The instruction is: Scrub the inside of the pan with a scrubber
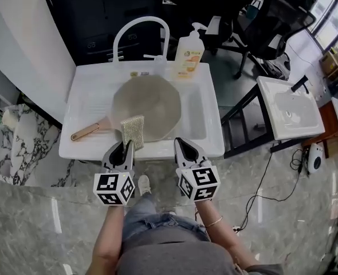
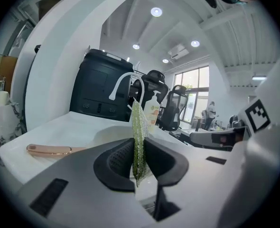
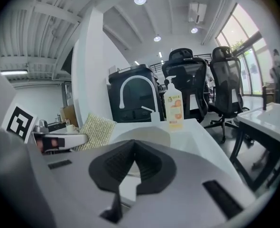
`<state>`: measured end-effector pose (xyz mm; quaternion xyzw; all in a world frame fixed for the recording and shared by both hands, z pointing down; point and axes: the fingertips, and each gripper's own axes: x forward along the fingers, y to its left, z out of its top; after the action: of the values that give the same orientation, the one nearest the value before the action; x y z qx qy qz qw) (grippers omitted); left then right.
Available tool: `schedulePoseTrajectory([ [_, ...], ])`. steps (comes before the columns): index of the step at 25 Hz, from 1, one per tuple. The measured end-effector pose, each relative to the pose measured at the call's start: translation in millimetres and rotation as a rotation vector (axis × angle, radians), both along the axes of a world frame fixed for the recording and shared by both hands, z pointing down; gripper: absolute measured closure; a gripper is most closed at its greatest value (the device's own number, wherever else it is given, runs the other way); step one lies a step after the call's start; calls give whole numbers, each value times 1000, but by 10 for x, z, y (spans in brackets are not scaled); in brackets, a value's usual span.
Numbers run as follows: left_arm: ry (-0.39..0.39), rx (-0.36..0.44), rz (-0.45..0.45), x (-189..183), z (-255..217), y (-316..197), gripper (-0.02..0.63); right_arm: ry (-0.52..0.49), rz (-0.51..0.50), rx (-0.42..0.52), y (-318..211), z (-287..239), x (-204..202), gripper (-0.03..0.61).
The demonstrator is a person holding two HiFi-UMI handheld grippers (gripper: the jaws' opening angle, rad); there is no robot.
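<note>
A grey pan point(image 1: 149, 102) with a copper-coloured handle point(image 1: 89, 132) lies in the white sink point(image 1: 215, 125). My left gripper point(image 1: 125, 148) is shut on a flat green-beige scrubber point(image 1: 133, 132), which stands up over the pan's near rim. In the left gripper view the scrubber point(image 2: 138, 137) is seen edge-on, pinched between the jaws of the left gripper point(image 2: 139, 148), with the pan's handle point(image 2: 50, 149) to the left. My right gripper point(image 1: 183, 146) hovers at the sink's front edge, shut on nothing. The right gripper view shows the right gripper point(image 3: 136, 144), the pan point(image 3: 144, 137) and the scrubber point(image 3: 98, 129).
A curved white faucet point(image 1: 139, 30) and a soap bottle point(image 1: 189, 55) stand at the sink's back edge. A second white basin point(image 1: 289, 107) sits on a frame to the right. Black office chairs point(image 1: 278, 16) stand behind. The person stands at the sink's front.
</note>
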<state>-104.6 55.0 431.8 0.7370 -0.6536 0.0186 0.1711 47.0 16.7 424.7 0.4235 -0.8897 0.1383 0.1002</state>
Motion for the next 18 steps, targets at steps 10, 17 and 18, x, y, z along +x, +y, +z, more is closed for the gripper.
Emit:
schedulePoseTrajectory([
  [10, 14, -38, 144, -356, 124, -968, 546, 59, 213, -55, -835, 153, -46, 568],
  [17, 33, -86, 284, -238, 292, -1355, 546, 101, 312, -94, -954, 267, 23, 568],
  [18, 34, -93, 301, -205, 315, -1385, 546, 105, 327, -103, -945, 292, 56, 568],
])
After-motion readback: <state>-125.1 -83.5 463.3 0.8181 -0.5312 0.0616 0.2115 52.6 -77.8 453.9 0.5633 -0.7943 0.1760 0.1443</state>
